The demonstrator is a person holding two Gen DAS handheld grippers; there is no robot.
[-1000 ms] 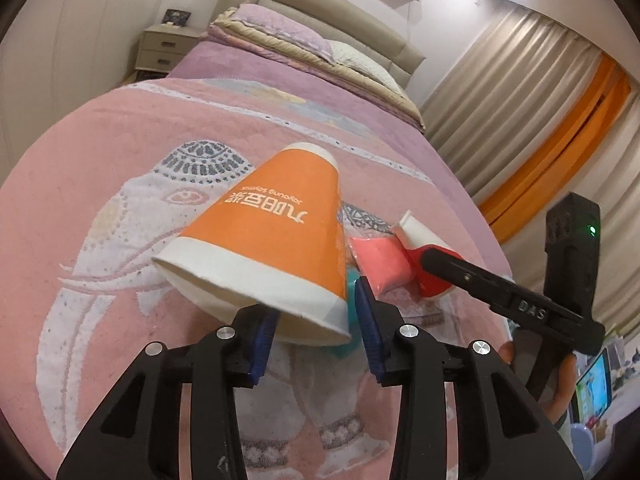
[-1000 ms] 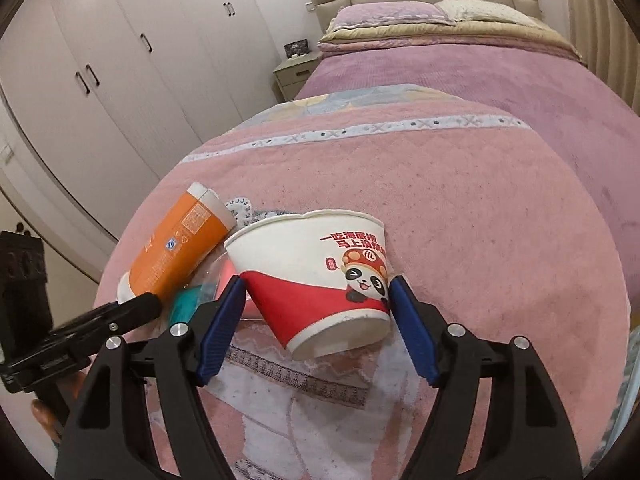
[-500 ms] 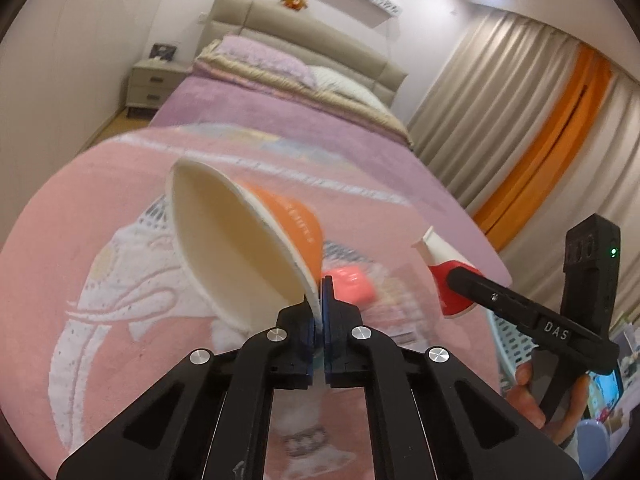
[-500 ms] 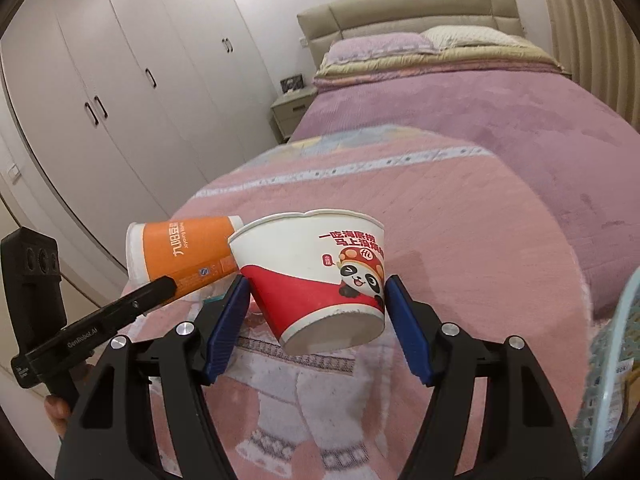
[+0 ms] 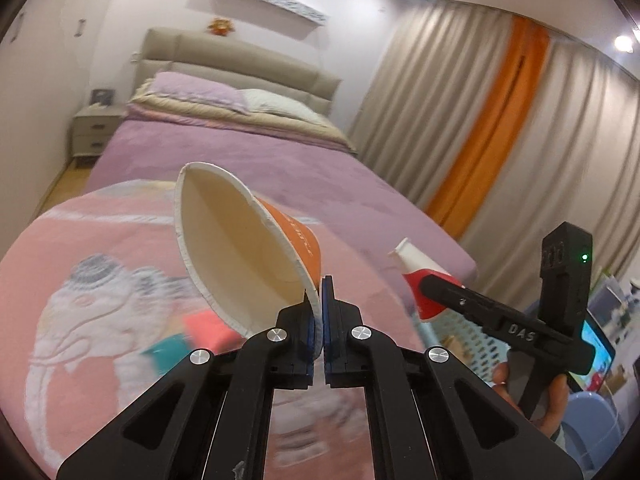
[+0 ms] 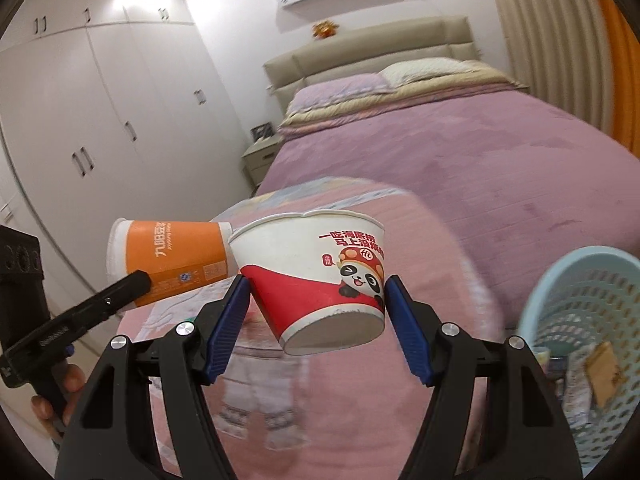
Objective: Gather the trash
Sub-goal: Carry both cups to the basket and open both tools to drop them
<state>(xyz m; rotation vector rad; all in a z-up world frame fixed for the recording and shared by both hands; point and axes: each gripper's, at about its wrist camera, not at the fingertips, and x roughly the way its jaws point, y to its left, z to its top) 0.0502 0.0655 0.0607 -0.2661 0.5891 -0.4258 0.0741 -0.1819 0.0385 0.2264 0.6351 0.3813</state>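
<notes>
Left gripper [image 5: 321, 320] has its blue pads pressed together on the rim wall of an orange-and-white paper cup [image 5: 244, 248], which tips sideways in the air with its mouth toward the camera; right gripper [image 6: 316, 320] clamps a red-and-white paper bowl printed with a panda [image 6: 320, 276] by its sides, lifted clear of the pink elephant-print blanket [image 6: 420, 240]; cup and bowl sit close side by side in the right wrist view; a pale blue perforated plastic basket [image 6: 592, 280] stands low at the right, scraps inside; blurred pink and teal packets [image 5: 188, 336] lie on the blanket beneath the cup; behind are a mauve bedspread [image 6: 480, 152], white wardrobe doors [image 6: 80, 120] and beige-and-orange curtains [image 5: 480, 140].
</notes>
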